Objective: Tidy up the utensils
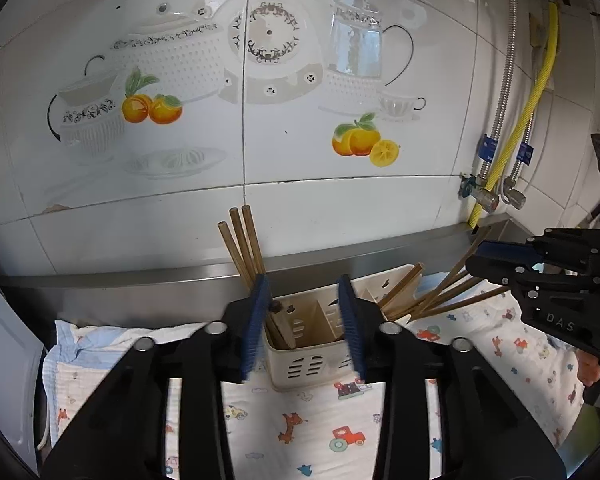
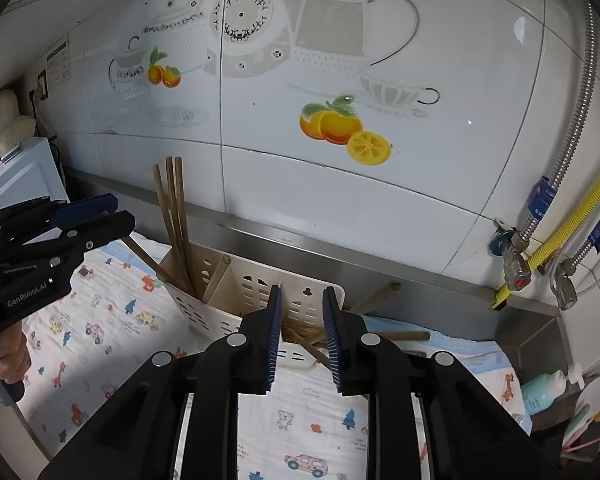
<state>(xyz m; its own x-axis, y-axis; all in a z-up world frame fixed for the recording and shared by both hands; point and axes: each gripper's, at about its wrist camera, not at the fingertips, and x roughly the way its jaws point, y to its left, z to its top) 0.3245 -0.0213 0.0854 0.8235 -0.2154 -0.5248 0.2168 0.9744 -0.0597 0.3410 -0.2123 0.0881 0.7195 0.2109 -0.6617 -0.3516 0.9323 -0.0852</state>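
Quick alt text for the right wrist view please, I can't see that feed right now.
The right claw, open and empty, points at a cream slotted utensil holder on a cartoon-print cloth against a tiled wall. Three chopsticks stand upright in its left compartment; more loose chopsticks lie beside its right end. The left claw is at the left edge.

Cream slotted holder (image 1: 312, 344), three upright chopsticks (image 1: 244, 240), others (image 1: 440, 292) splayed beside.
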